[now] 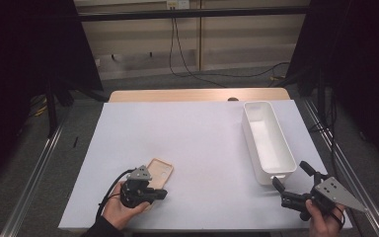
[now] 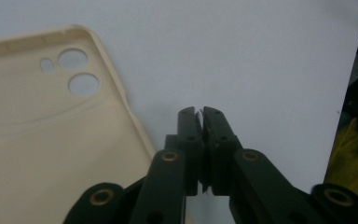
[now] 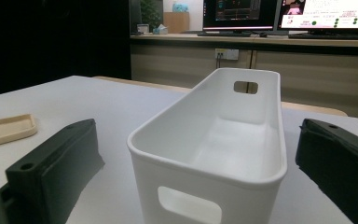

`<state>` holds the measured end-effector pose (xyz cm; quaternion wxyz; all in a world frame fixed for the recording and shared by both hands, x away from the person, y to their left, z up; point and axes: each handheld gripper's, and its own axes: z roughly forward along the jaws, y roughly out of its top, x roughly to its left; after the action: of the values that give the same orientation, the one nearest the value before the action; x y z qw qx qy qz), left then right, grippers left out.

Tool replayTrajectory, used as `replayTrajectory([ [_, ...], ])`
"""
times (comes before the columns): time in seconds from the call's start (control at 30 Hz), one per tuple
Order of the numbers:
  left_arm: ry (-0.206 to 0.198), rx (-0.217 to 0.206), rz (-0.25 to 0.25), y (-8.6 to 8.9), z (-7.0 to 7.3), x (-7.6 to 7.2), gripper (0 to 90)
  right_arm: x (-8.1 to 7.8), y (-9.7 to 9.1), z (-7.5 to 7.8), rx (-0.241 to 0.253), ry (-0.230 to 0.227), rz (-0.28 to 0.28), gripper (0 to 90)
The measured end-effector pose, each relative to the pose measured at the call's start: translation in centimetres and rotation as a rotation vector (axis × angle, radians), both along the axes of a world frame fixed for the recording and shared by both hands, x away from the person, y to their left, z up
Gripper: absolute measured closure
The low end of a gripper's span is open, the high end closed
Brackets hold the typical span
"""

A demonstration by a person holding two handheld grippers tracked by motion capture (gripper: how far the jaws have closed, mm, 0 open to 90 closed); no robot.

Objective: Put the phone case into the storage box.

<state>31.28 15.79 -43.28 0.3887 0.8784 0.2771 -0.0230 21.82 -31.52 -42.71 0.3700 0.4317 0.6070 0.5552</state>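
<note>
The left gripper (image 2: 201, 112) has its matte black jaws nearly together on nothing, with the smooth beige phone case (image 2: 42, 140) lying flat just beside them. The right gripper (image 3: 205, 154) gapes wide, empty, at the glossy white rounded bin (image 3: 214, 140).

table (image 1: 197, 143): white sheet | on it: beige phone case (image 1: 159, 173), white bin (image 1: 268, 140), seemingly empty

Dark curtains (image 1: 24, 44), grey floor (image 1: 187, 81), lit monitors (image 3: 326, 11) behind.
</note>
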Motion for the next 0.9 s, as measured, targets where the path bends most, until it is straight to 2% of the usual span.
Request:
replayTrajectory([
  [0.07, -0.021, -0.032, 0.007, 0.1, 0.2, 0.0, 84.1, 0.0, 0.0, 0.0, 0.001, 0.000, -0.001, 0.0],
  [0.17, -0.061, -0.083, 0.012, 0.3, 0.7, -0.2, 75.8, 0.0, 0.0, 0.0, 0.002, 0.001, 0.000, 0.0],
  [0.23, -0.090, -0.100, 0.020, 0.4, 1.0, -0.3, 73.0, 0.0, 0.0, 0.0, 0.001, 0.000, 0.000, 0.0],
  [0.33, -0.113, -0.130, 0.030, 0.6, 1.3, -0.4, 65.3, 0.0, 0.0, 0.0, 0.000, -0.001, 0.000, 0.0],
  [0.37, -0.137, -0.143, 0.042, 0.6, 1.5, -0.5, 56.7, 0.0, 0.0, 0.0, 0.003, 0.000, 0.000, 0.0],
  [0.4, -0.137, -0.143, 0.042, 0.6, 1.5, -0.5, 52.1, 0.0, 0.0, 0.0, 0.003, 0.000, 0.000, 0.0],
  [0.47, -0.152, -0.155, 0.049, 0.6, 1.7, -0.5, 48.7, 0.0, 0.0, 0.0, 0.001, -0.001, 0.000, 0.0],
  [0.53, -0.169, -0.160, 0.080, 0.6, 1.8, -0.6, 33.8, 0.0, 0.0, 0.0, 0.002, 0.000, -0.001, 0.0],
  [0.6, -0.177, -0.165, 0.091, 0.7, 1.8, -0.6, 22.8, 0.0, 0.0, 0.0, 0.004, 0.002, -0.003, 0.0],
  [0.63, -0.194, -0.164, 0.093, 0.8, 1.9, -0.6, 18.5, 0.0, 0.0, 0.0, 0.005, 0.001, -0.003, 0.0],
  [0.67, -0.209, -0.167, 0.098, 0.9, 1.9, -0.6, 18.5, 0.0, 0.0, 0.0, 0.005, 0.001, -0.003, 0.0],
  [0.7, -0.217, -0.169, 0.103, 1.0, 2.1, -0.6, 14.1, 0.0, 0.0, 0.0, 0.006, 0.000, -0.003, 0.0],
  [0.77, -0.214, -0.179, 0.113, 1.5, 2.3, -0.4, 9.3, 0.0, 0.0, 0.0, 0.007, 0.001, -0.001, 0.0],
  [0.8, -0.212, -0.188, 0.141, 2.1, 2.6, -0.3, 4.8, 0.1, 0.0, 0.0, 0.006, 0.000, 0.000, 0.0],
  [0.83, -0.212, -0.188, 0.141, 2.1, 2.6, -0.3, 4.4, 0.1, 0.0, 0.0, 0.006, 0.000, 0.000, 0.0],
  [0.9, -0.200, -0.186, 0.180, 2.8, 2.8, 0.1, 4.3, 0.1, 0.0, 0.0, 0.004, 0.001, 0.001, 0.0],
])
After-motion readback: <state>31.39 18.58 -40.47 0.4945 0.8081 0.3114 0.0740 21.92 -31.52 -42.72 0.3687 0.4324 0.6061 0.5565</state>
